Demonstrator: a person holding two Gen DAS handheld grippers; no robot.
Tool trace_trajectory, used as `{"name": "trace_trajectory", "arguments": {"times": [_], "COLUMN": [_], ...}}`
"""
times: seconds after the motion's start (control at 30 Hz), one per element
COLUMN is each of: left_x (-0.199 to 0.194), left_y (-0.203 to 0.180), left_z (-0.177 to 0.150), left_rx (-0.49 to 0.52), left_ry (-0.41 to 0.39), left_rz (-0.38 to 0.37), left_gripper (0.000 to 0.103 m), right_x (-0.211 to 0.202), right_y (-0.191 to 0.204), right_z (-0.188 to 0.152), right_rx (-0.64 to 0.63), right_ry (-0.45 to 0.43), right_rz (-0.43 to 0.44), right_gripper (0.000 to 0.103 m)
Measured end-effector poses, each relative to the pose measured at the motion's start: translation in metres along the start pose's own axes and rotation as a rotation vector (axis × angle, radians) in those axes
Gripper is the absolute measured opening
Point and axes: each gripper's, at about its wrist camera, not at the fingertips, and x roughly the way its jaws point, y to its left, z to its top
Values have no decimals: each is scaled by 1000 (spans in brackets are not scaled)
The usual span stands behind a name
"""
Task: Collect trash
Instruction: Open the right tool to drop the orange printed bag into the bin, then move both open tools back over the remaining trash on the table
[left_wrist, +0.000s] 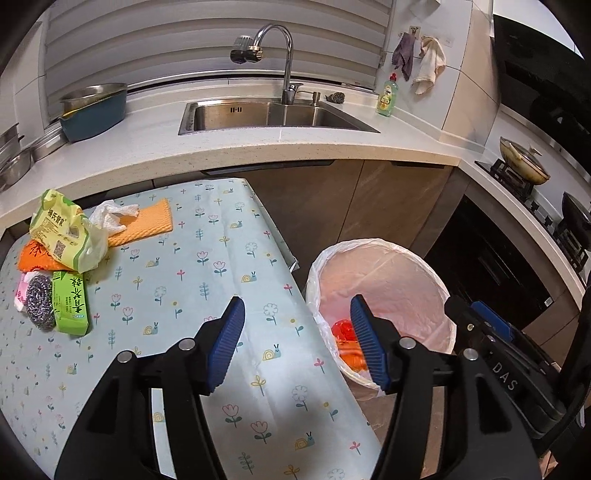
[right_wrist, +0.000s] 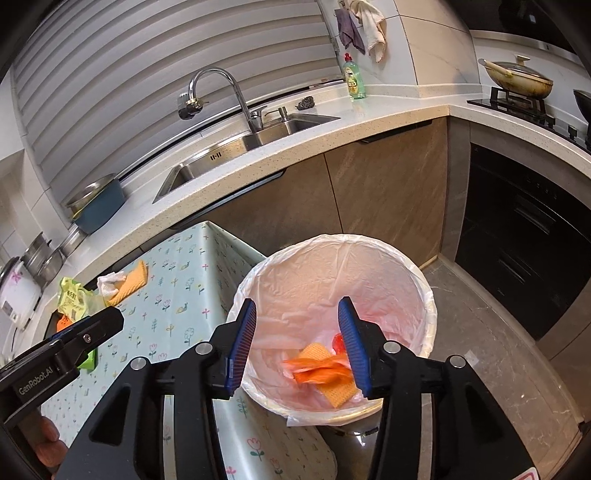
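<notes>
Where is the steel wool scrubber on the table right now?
In the left wrist view, the steel wool scrubber lies at the table's far left, touching the green box on its right, just below the orange packet.

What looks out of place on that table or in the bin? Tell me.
Loose clutter crowds the table's far left corner: a crumpled white tissue on an orange cloth, an opened yellow-green packet, a steel scourer and a green box. The bin holds orange scraps; nothing is spilled.

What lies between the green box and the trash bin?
Only bare flowered tablecloth between the green box and the trash bin, seen in the left wrist view.
</notes>
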Motion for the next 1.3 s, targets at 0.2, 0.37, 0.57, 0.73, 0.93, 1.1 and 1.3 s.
{"name": "trace_trajectory", "arguments": {"times": [0.2,0.37,0.57,0.73,0.93,1.1,1.3], "left_x": [-9,-18,-30,-41,-54,-64,-76], "left_y": [9,23,45,73,113,144,180], "left_z": [-2,-4,-8,-12,-19,-24,-31], "left_rx": [-17,-36,-68,-113,-172,-224,-266], "left_ry": [-11,-20,-28,-38,-45,-50,-67], "left_rz": [12,30,58,100,155,191,250], "left_gripper": [57,57,57,62,64,64,71], "right_x": [-7,-14,-17,-18,-16,-14,-13], "right_y": [16,30,53,79,113,144,182], "right_z": [-1,-2,-6,-12,-21,-28,-37], "right_rx": [-24,-39,-70,-105,-148,-186,-236], "right_ry": [-8,-10,-4,3,20,34,45], "right_rz": [24,42,75,110,152,185,220], "right_gripper": [48,50,50,52,52,52,52]}}
